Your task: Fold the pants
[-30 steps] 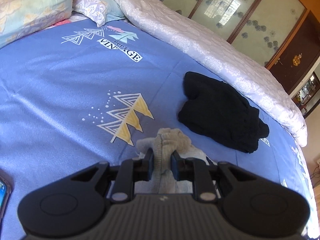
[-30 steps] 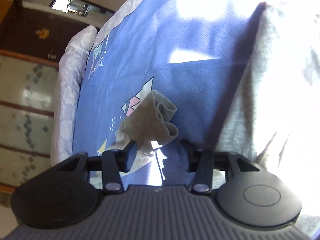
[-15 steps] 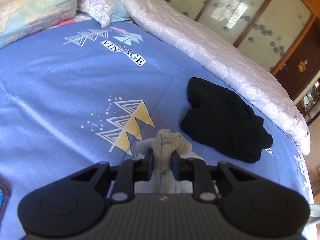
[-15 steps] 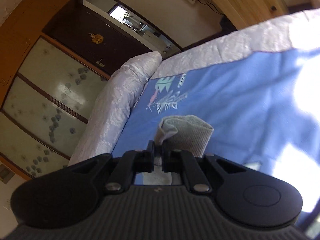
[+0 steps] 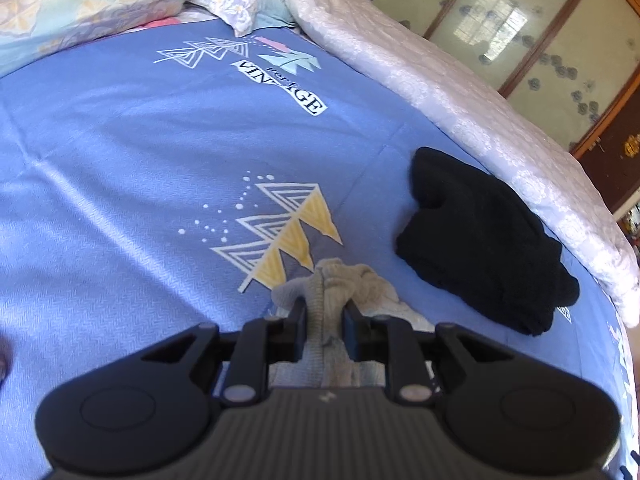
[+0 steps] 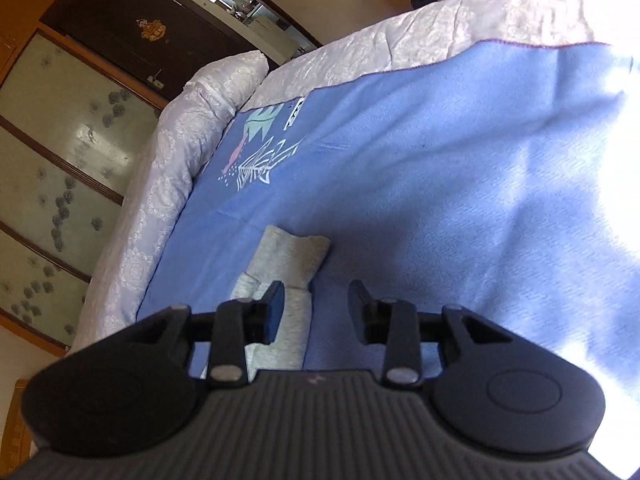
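The grey pants (image 5: 340,284) lie bunched on the blue bedspread (image 5: 120,184). My left gripper (image 5: 325,312) is shut on a ridge of their fabric, held just above the bed. In the right wrist view a folded end of the grey pants (image 6: 288,260) lies flat on the bedspread (image 6: 440,184). My right gripper (image 6: 316,300) is open and empty; its left finger hangs over the pants, its right finger over bare bedspread.
A folded black garment (image 5: 480,248) lies to the right of the grey pants. A rolled white quilt (image 5: 460,96) runs along the far side of the bed. Pillows (image 5: 80,0) sit at the head. Wardrobe doors (image 6: 60,168) stand behind.
My right gripper opened and let go of the pants' folded end, which now lies flat on the bed. My left gripper keeps its grip and has hardly moved.
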The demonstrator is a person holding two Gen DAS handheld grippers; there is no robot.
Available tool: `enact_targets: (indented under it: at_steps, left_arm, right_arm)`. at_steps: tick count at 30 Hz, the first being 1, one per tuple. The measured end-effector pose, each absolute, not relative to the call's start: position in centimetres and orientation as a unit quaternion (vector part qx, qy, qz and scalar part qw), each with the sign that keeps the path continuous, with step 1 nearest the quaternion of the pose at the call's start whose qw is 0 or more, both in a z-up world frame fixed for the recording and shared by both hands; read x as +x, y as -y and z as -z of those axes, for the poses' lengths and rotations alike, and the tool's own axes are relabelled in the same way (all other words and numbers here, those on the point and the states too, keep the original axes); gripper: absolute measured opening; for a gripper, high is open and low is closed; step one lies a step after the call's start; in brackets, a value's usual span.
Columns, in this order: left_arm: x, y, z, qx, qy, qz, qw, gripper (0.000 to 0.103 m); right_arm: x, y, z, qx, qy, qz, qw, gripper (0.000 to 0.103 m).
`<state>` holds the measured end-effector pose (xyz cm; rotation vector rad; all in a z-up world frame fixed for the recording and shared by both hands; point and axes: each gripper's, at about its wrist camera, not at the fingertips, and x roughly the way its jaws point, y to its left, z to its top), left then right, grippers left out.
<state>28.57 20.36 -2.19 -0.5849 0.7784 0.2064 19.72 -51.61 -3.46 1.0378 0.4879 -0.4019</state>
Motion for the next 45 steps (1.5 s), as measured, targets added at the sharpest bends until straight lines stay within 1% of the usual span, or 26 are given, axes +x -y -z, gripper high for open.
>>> enact_targets:
  at_steps: [2, 3, 4, 5, 6, 8, 9, 10, 11, 13, 14, 16, 17, 18, 19, 20, 22, 24, 29, 34, 40, 45]
  left_arm:
    - [28.6, -20.3, 2.3, -0.277, -0.375, -0.102, 0.879, 0.018]
    - [28.7, -20.2, 2.4, -0.275, -0.376, -0.103, 0.879, 0.018]
    - [28.8, -20.2, 2.4, -0.273, -0.377, -0.104, 0.879, 0.018]
    - [28.9, -20.1, 2.4, -0.272, -0.378, -0.105, 0.879, 0.018]
    - [29.0, -20.1, 2.4, -0.273, -0.378, -0.105, 0.879, 0.018]
    - [29.0, -20.1, 2.2, -0.275, -0.374, -0.103, 0.88, 0.018]
    - [29.1, -20.1, 2.1, -0.274, -0.373, -0.102, 0.88, 0.018]
    - [29.2, -20.0, 2.2, -0.273, -0.374, -0.097, 0.881, 0.018]
    - [29.5, -19.8, 2.4, -0.272, -0.378, -0.09, 0.881, 0.018]
    - [30.0, -18.9, 3.0, -0.255, -0.386, -0.092, 0.882, 0.018]
    - [30.2, -18.5, 3.3, -0.245, -0.389, -0.096, 0.883, 0.018]
    - [30.3, -17.8, 3.6, -0.232, -0.392, -0.097, 0.885, 0.019]
    - [30.4, -17.7, 3.7, -0.229, -0.395, -0.097, 0.884, 0.023]
    - [30.3, -17.8, 3.7, -0.23, -0.399, -0.099, 0.882, 0.028]
    - [30.2, -18.0, 3.6, -0.236, -0.403, -0.1, 0.879, 0.03]
    - [29.9, -18.4, 3.3, -0.244, -0.404, -0.099, 0.876, 0.032]
    - [29.1, -19.2, 2.2, -0.259, -0.4, -0.095, 0.874, 0.034]
    - [27.7, -19.9, 0.8, -0.264, -0.394, -0.094, 0.875, 0.044]
    - [21.9, -21.6, -3.0, -0.261, -0.375, -0.079, 0.886, 0.044]
    - [13.7, -23.3, -5.1, -0.252, -0.37, -0.069, 0.892, 0.05]
    - [5.4, -24.3, -4.5, -0.246, -0.386, -0.065, 0.887, 0.057]
    - [1.7, -24.5, -2.4, -0.297, -0.405, -0.042, 0.864, 0.061]
  right_arm:
    - [21.8, 50.9, 4.1, 0.479, -0.246, 0.184, 0.822, 0.039]
    - [22.8, 50.5, 4.4, 0.468, -0.261, 0.177, 0.825, 0.036]
    - [23.8, 50.0, 4.6, 0.449, -0.28, 0.174, 0.831, 0.03]
    - [24.5, 49.6, 4.5, 0.424, -0.296, 0.187, 0.835, 0.004]
    - [24.6, 49.4, 4.1, 0.41, -0.296, 0.198, 0.84, 0.003]
    - [23.0, 49.5, 2.1, 0.396, -0.238, 0.227, 0.857, 0.003]
    - [21.9, 49.8, 1.0, 0.383, -0.197, 0.239, 0.871, 0.003]
    - [21.2, 50.0, 0.2, 0.365, -0.178, 0.25, 0.879, 0.003]
    - [21.0, 50.2, -0.1, 0.349, -0.184, 0.265, 0.88, 0.003]
    - [21.4, 51.1, 0.9, 0.334, -0.236, 0.285, 0.867, 0.005]
    - [21.4, 51.7, 1.7, 0.345, -0.259, 0.291, 0.854, 0.008]
    - [19.9, 53.4, 3.7, 0.414, -0.277, 0.298, 0.814, 0.019]
    - [18.8, 54.0, 4.3, 0.45, -0.264, 0.288, 0.803, 0.022]
    - [17.7, 54.4, 4.3, 0.47, -0.252, 0.287, 0.796, 0.024]
    - [16.6, 54.3, 3.8, 0.469, -0.248, 0.298, 0.793, 0.026]
    - [15.6, 54.3, 3.1, 0.458, -0.245, 0.307, 0.798, 0.03]
    - [13.3, 54.0, 1.3, 0.443, -0.233, 0.298, 0.813, 0.031]
    - [10.6, 53.8, -0.2, 0.452, -0.22, 0.274, 0.82, 0.031]
    - [3.7, 50.7, -3.3, 0.462, -0.225, 0.182, 0.838, 0.033]
    - [-1.5, 47.3, -3.5, 0.463, -0.243, 0.117, 0.844, 0.034]
    - [-7.7, 45.0, -1.8, 0.47, -0.261, 0.098, 0.838, 0.034]
    - [-10.4, 45.3, -0.1, 0.506, -0.256, 0.119, 0.815, 0.034]
